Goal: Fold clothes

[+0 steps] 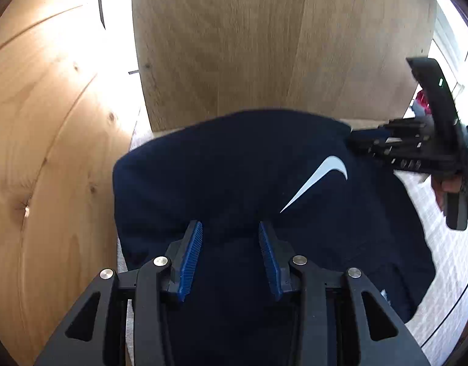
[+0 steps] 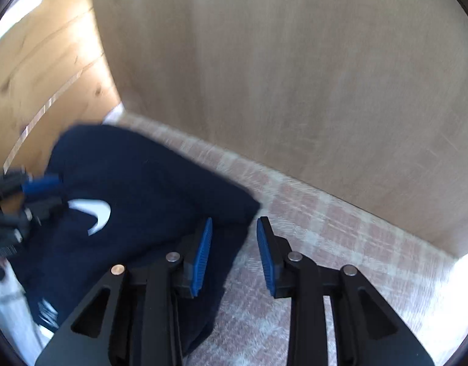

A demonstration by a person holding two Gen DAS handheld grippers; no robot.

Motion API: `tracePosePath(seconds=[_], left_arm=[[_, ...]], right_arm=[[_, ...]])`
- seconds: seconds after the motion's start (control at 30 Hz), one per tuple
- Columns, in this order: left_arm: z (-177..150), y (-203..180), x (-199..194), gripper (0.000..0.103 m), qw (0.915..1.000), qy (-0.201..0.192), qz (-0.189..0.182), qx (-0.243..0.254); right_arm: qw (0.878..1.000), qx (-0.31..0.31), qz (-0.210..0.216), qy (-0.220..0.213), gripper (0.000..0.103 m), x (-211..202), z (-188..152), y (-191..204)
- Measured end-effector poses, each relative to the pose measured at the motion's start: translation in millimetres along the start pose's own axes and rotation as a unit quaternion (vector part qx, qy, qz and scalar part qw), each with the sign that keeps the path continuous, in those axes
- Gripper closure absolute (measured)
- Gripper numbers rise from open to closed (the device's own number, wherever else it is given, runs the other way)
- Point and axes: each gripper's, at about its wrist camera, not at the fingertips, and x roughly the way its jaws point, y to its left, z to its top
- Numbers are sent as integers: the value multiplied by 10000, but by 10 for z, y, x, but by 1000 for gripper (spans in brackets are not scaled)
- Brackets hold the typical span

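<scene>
Nearest in the left wrist view, the left claw (image 1: pixel 229 254) hangs over the navy garment (image 1: pixel 221 170) with its blue pads (image 1: pixel 191 259) apart and no cloth between them. In the right wrist view the right claw (image 2: pixel 234 253) is likewise spread, one pad over the garment's near right edge (image 2: pixel 234 225) and the other over the checked cloth (image 2: pixel 325 228) beside it; whether either pad touches fabric cannot be told. The navy garment lies in a soft heap on the checked cloth, white swoosh logo (image 1: pixel 320 178) facing up on its right part. Judgement: knit or fleece, light and limp, with no stiffness to hold a shape, so it should drape and sag from any pinch point. It looks grippy against ribbed pads and not fragile. Layers are doubled in the heap, so a pinch may catch more than one ply. Best holds look like the outer edges or corners left and right of the logo, one per claw, lifted evenly to spread it flat. Beyond the garment, a pale wood panel (image 1: pixel 264 45) stands upright, with knotty pine boards (image 1: pixel 51 122) further left of the garment.
</scene>
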Motion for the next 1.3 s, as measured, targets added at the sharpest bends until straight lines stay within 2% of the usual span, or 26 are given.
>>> tracePosePath(seconds=[0.07,0.17,0.23,0.33,0.37,0.43,0.5,0.53,0.63,0.7,0.77,0.83,0.87,0.97,1.07,1.1,1.13,1.2,1.27,1.3], left_arm=[[-10,-24,-137,67,9997,-182,-159,-11],[-67,-53,-386,65,9983,-513,-245,-161],[-120,-14,-486,65,9978,-605,-161,-231],[-236,132,-658,64,9984,-458,-66,-310],[-351,200,-729,63,9988,-354,-72,-338],[-472,231,-600,62,9995,-50,-3,-327],[-583,208,-478,62,9994,161,104,-273],[-626,178,-522,62,9995,74,115,-272],[-754,116,-666,62,9992,-260,-14,-317],[-826,102,-616,57,9994,-183,109,-258],[-919,141,-579,55,9992,34,165,-362],[-967,170,-631,56,9986,17,93,-529],[-962,160,-683,56,9985,-3,126,-533],[-984,98,-915,57,9978,-170,432,-468],[-1033,53,-1128,57,9963,-396,519,-560],[-1052,41,-1221,57,9957,-465,519,-604],[-1079,59,-1288,57,9955,-514,456,-649],[-1148,106,-1399,56,9956,-559,275,-698],[-1162,93,-1370,56,9968,-519,81,-607],[-1187,104,-1356,56,9974,-450,-29,-559]], right_arm=[[9990,305,-26,-334,74,-246,21,-111],[9954,582,505,-562,74,-550,-96,-125],[9945,485,750,-552,74,-617,-258,25],[9957,188,894,-183,72,-513,-590,328],[9960,68,894,-25,72,-445,-697,422],[9979,-279,572,98,71,-384,-884,556],[9984,-286,443,200,70,-454,-933,582],[9986,-159,473,201,70,-542,-935,563],[9973,69,704,-172,70,-834,-973,597],[9967,-91,770,-257,70,-948,-1037,724],[9964,-201,822,47,69,-844,-1124,813],[9967,-262,660,399,69,-710,-1198,857],[9969,-246,601,439,69,-718,-1212,866],[9981,-74,585,177,69,-940,-1188,868],[9980,77,614,-99,68,-1136,-1162,879],[9980,58,627,-106,64,-1129,-1170,904],[9979,40,639,-113,60,-1121,-1179,930],[9979,15,631,146,60,-1007,-1230,965],[9970,-7,613,479,60,-865,-1290,994],[9970,-27,585,514,60,-878,-1291,1015]])
